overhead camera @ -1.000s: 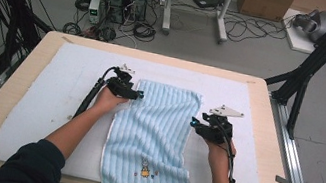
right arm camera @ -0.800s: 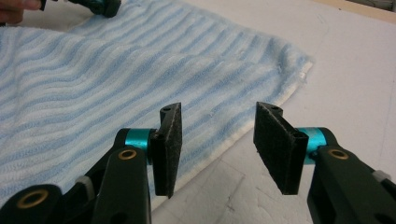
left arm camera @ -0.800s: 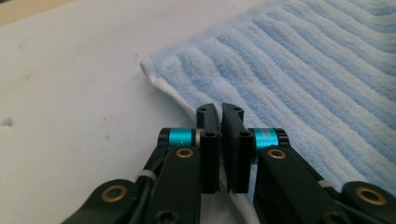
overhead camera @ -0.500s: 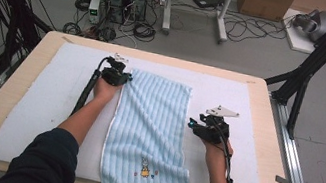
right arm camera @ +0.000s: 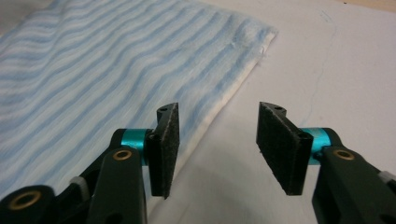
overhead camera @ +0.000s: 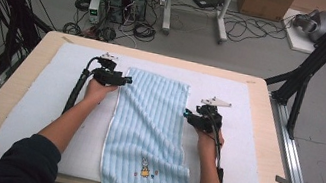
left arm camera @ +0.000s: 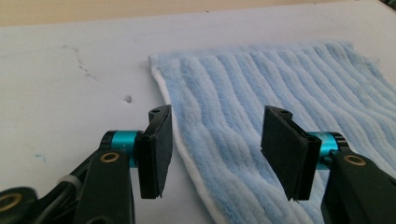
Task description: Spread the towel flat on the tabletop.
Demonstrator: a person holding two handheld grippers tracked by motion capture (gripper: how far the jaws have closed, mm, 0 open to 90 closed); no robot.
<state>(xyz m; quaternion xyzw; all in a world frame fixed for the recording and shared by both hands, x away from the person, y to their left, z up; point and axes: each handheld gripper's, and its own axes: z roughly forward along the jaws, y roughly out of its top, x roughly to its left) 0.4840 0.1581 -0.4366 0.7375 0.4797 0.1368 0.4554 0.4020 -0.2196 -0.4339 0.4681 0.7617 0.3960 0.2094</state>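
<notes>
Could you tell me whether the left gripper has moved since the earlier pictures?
Yes. The left gripper has moved toward the table's far edge, now beside the towel's far left corner.

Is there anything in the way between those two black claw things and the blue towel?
Nothing visible. The left gripper hangs open over the light blue striped terry towel's white-trimmed edge, and the right gripper hangs open beside its opposite edge on the white mat.

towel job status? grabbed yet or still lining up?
Done: blue towel lies spread flat on the white mat. In hand: left gripper and right gripper sit open at its long edges, holding nothing. Left: closing on the edges and any fold; none shows yet.
</notes>
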